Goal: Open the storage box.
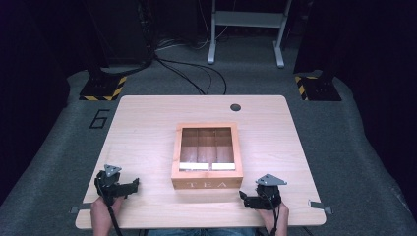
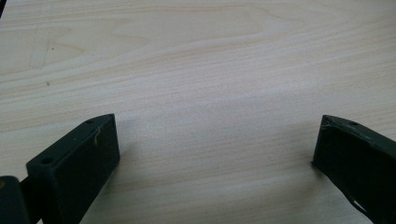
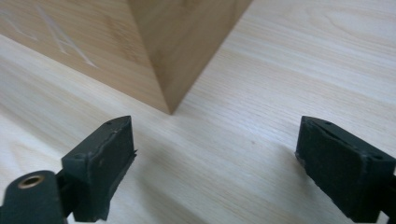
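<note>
- A wooden tea box [image 1: 207, 184] sits at the middle of the bench [image 1: 142, 128], its front wall lettered "TEA" and turned toward the person at 6 o'clock.
- The box has a framed, see-through top; through it, wooden dividers [image 1: 206, 145] run from 12 to 6 o'clock and split the inside into three lanes.
- Two pale flat packets [image 1: 207, 166] lie side by side inside the box against the front wall, at the 6 o'clock end.
- The left tool [image 1: 129, 187] rests on the bench at about 8 o'clock from the box, well apart from it, with a grey three-cornered plate on top and a hand [image 1: 102, 212] behind it.
- In the left gripper view the left tool's jaws stand wide apart over bare bench wood, holding nothing.
- The right tool [image 1: 244, 197] rests on the bench at about 5 o'clock from the box, near its front right corner, not touching it.
- In the right gripper view the right tool's jaws are spread wide and empty; the box's corner edge stands just beyond them at 12 o'clock, with part of the lettering on the wall at 10 o'clock.
- A small dark round hole [image 1: 235, 107] marks the bench at 12 o'clock, beyond the box.
</note>
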The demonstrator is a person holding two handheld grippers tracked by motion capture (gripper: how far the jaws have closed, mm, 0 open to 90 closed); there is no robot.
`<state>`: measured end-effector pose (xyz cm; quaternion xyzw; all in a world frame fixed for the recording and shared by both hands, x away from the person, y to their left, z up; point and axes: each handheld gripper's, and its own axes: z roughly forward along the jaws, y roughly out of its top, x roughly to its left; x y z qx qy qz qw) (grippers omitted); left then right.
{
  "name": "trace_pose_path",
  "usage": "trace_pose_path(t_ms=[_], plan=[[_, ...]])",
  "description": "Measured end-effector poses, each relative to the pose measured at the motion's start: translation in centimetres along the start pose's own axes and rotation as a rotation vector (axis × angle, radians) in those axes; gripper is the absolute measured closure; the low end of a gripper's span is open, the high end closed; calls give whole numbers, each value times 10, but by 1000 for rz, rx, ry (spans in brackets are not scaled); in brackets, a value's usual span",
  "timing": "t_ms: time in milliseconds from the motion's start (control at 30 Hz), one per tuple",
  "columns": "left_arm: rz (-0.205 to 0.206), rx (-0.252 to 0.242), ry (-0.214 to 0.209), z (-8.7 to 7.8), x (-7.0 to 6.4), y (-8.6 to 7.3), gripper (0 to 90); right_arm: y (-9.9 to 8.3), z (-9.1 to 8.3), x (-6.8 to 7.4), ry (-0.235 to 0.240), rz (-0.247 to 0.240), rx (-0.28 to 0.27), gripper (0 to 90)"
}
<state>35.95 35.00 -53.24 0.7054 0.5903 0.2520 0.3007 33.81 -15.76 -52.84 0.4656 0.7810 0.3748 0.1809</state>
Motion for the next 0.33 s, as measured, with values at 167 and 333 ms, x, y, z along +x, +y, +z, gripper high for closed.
trace_pose_path(t_ms=[167,333], plan=[[-1,-1,0,0,0,0,3,0,2,3,-20,-25,21,79],[0,-1,0,0,0,0,3,0,4,6,-41,-53,33,74]])
